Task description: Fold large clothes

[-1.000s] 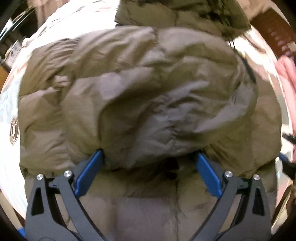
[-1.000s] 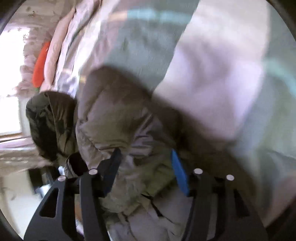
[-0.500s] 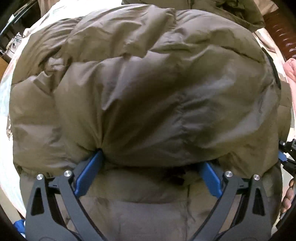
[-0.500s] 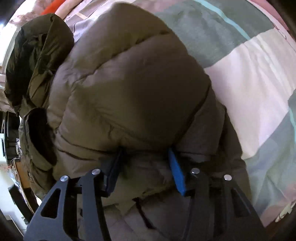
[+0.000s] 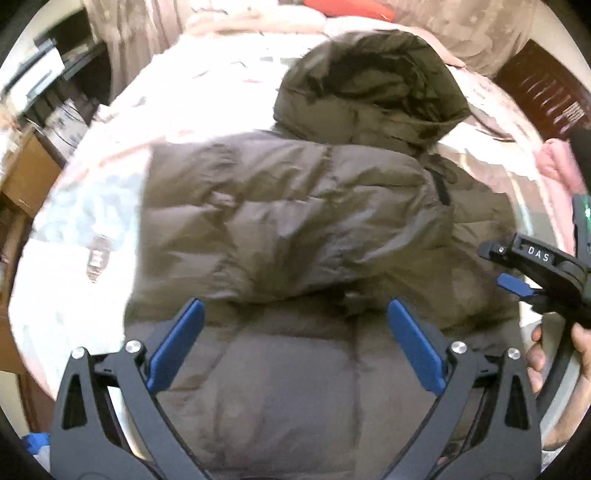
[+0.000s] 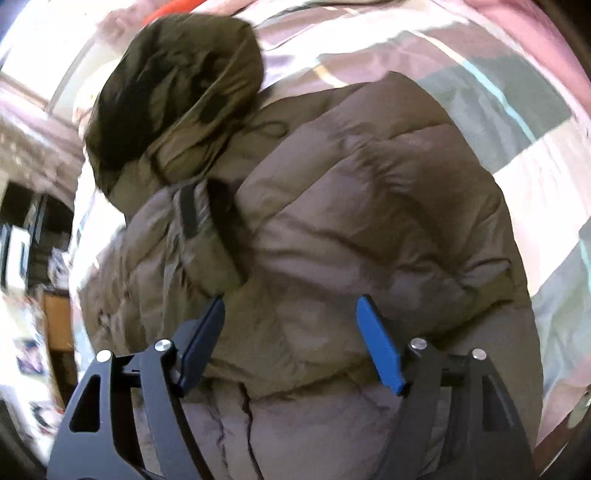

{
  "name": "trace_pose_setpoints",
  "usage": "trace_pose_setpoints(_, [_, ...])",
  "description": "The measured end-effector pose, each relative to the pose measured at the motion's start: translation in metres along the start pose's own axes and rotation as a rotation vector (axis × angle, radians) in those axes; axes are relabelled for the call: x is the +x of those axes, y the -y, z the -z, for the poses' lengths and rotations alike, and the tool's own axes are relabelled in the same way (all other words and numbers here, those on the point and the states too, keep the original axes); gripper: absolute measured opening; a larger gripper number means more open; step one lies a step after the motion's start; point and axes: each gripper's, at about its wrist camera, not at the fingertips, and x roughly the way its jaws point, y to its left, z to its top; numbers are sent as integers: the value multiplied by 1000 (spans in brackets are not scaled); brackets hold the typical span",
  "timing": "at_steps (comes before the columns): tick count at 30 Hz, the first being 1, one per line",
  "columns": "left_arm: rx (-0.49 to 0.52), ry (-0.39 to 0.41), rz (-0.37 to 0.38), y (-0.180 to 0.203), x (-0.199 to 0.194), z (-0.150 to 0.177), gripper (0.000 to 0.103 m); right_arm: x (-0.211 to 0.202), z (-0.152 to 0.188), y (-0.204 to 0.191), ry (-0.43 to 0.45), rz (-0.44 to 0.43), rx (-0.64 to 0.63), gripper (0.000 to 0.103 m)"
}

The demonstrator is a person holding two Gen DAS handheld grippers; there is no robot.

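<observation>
A large olive-brown puffer jacket (image 5: pixel 295 229) lies on the bed, its lower half folded up over the body and its dark hood (image 5: pixel 373 85) at the far end. My left gripper (image 5: pixel 293 314) is open and empty, its blue pads just above the fold edge. My right gripper (image 6: pixel 290 306) is open and empty, above the jacket (image 6: pixel 351 221) near the same fold; the hood (image 6: pixel 173 88) lies to the upper left. The right gripper also shows at the right edge of the left wrist view (image 5: pixel 532 273), held by a hand.
The jacket rests on a bedspread with pale, green and pink patches (image 6: pixel 498 110). Pink bedding and a red pillow (image 5: pixel 347 7) lie at the head of the bed. A wooden cabinet (image 5: pixel 22 177) and shelves stand to the left; a dark headboard (image 5: pixel 546 96) stands at the right.
Both grippers have let go of the folded jacket layer and pulled back and up. The jacket now lies folded on the bed, with more of the hood and bed in view.
</observation>
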Motion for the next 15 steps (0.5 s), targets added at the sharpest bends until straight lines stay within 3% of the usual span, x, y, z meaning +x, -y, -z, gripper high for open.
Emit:
trace_pose_setpoints(4, [12,-54,-86,-26,10,19,101,10,23,-21,-34,25,-116,74])
trace_pose_setpoints(8, [-5,-201,-120,-59,39,46,101,43,30,-24,-70,101,-176,77])
trace_pose_setpoints(9, [-2,-226,-117,-65,45,52,101,60,31,-21,-121,150,-198,82])
trace_pose_setpoints(11, [-16,-291,-123,-81,57,65,101,72,34,-19,-155,183,-207,82])
trace_pose_setpoints(13, [-64,-312,-133,-102,60,75,101,64,36,-25,-128,186,-196,82])
trace_pose_setpoints(15, [-91,-310,-136,-116,60,79,101,46,40,-39,-81,104,-211,82])
